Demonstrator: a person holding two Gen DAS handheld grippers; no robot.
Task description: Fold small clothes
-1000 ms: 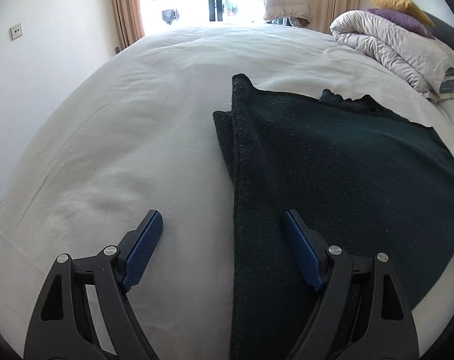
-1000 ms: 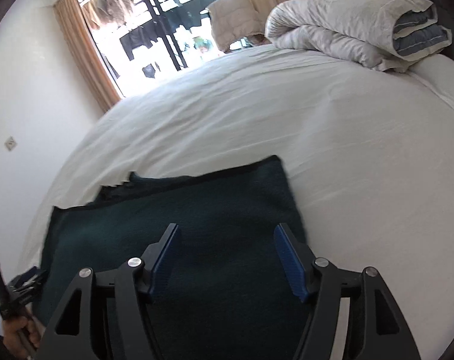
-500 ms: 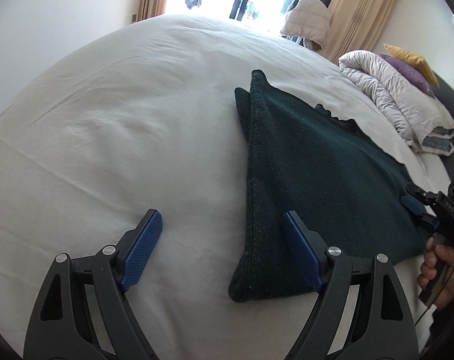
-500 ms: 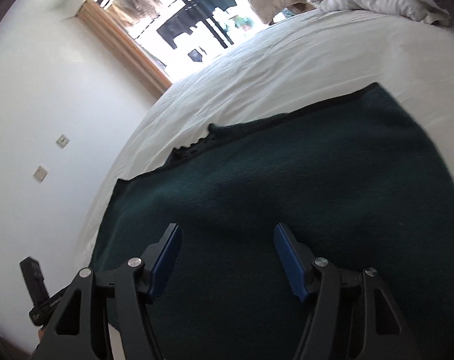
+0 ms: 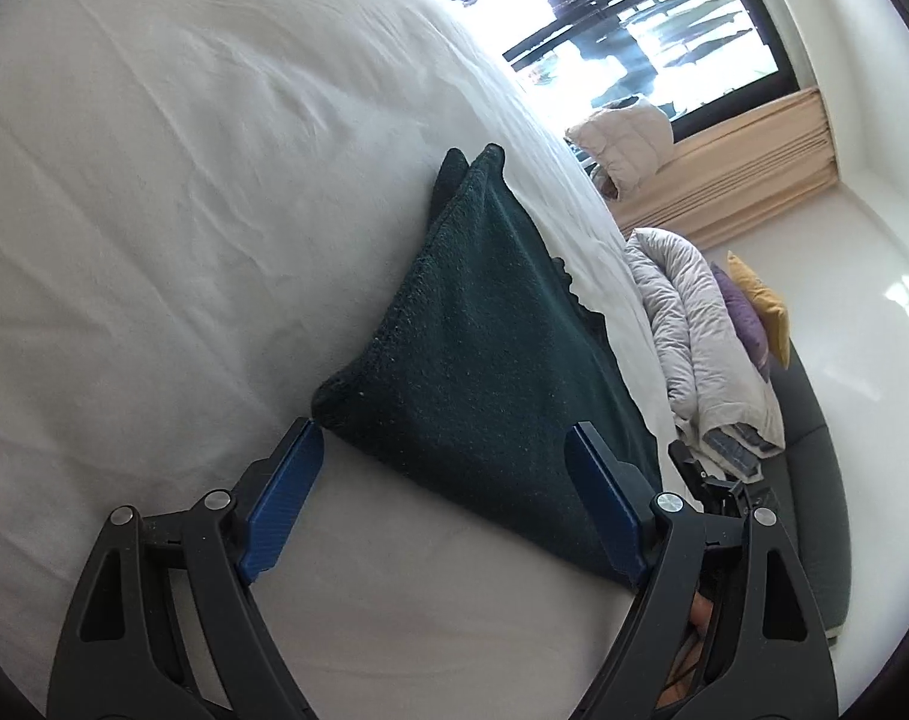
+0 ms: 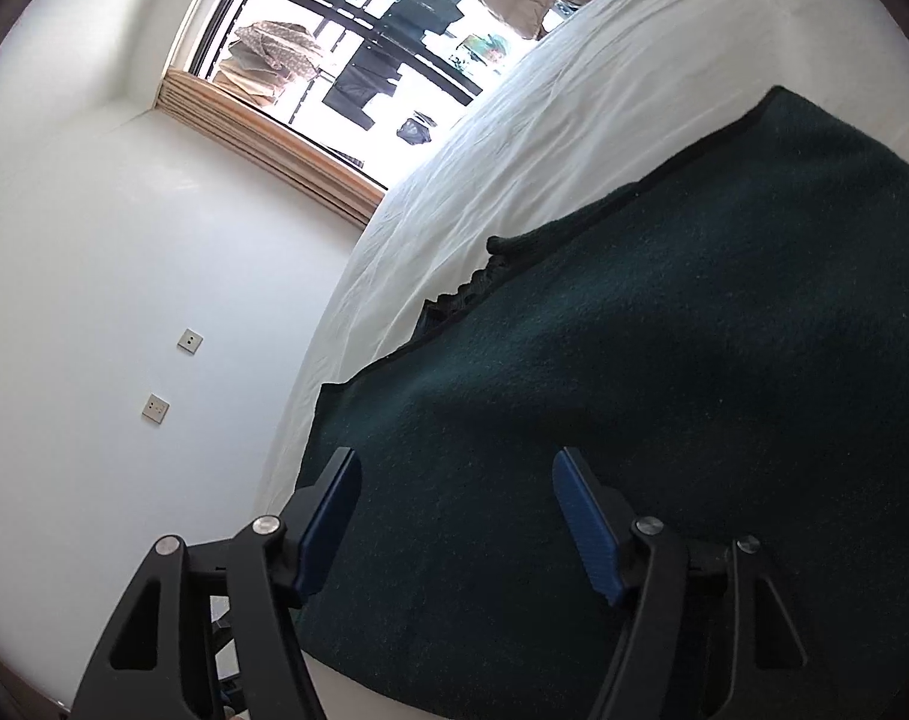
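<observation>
A dark green knitted garment [image 5: 484, 354] lies folded flat on the white bed sheet [image 5: 154, 210]. My left gripper [image 5: 445, 456] is open, its blue pads on either side of the garment's near edge, its left pad next to the near left corner. My right gripper [image 6: 454, 480] is open and empty, low over the same garment [image 6: 664, 390] near its front edge. The right gripper's black frame [image 5: 718, 486] shows in the left wrist view at the garment's right corner.
A rolled grey duvet [image 5: 700, 324] with purple and yellow pillows [image 5: 748, 306] lies at the bed's far side. A window with curtains [image 6: 346, 60] and a white wall with sockets [image 6: 154, 408] border the bed. A puffy jacket [image 5: 625, 138] lies near the window.
Both grippers have tilted and moved towards the garment's near edge. The left one now brackets the near edge at the left corner; the right one has swung left over the cloth.
</observation>
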